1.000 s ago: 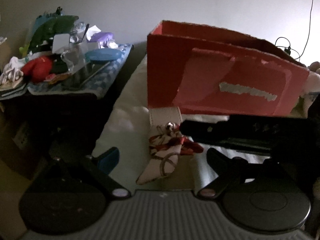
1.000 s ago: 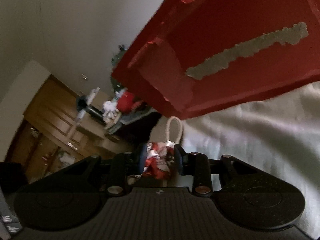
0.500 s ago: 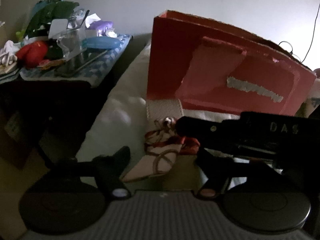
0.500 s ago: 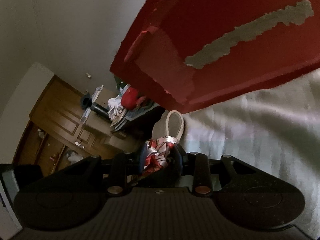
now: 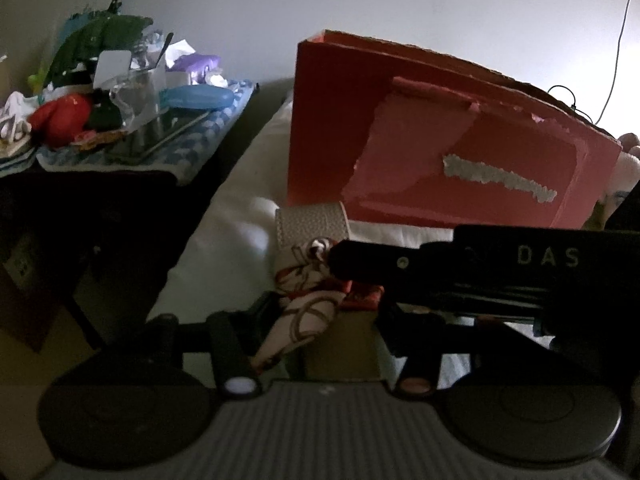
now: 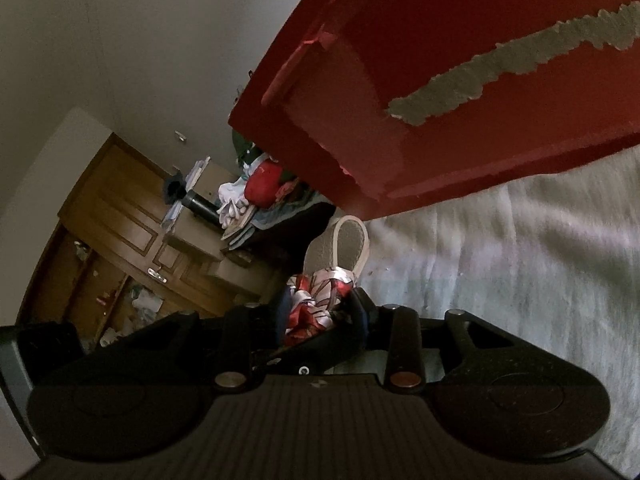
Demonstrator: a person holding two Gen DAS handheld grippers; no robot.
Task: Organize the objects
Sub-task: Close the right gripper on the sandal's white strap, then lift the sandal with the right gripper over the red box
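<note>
A white leather strap loop [image 5: 312, 220] with a red-and-white patterned scarf [image 5: 308, 280] tied round it hangs just in front of a torn red box [image 5: 420, 140] on the white bed sheet [image 5: 224, 248]. My right gripper [image 6: 320, 312] is shut on the scarf [image 6: 320, 304], and the strap loop [image 6: 352, 236] sticks out beyond it toward the red box [image 6: 440, 80]. One black finger [image 5: 372, 260] of it reaches in from the right. My left gripper [image 5: 328, 312] sits below, narrowed but open, with the scarf's loose tail between its fingers.
A dark side table [image 5: 120, 184] left of the bed carries a checked cloth piled with jars, a blue case and red and green items. A wooden cabinet [image 6: 112, 220] stands beyond it. A cable [image 5: 616, 40] runs down the wall at the right.
My left gripper has moved closer under the scarf and its fingers have narrowed from wide open. The right gripper keeps its hold and has shifted slightly along the box.
</note>
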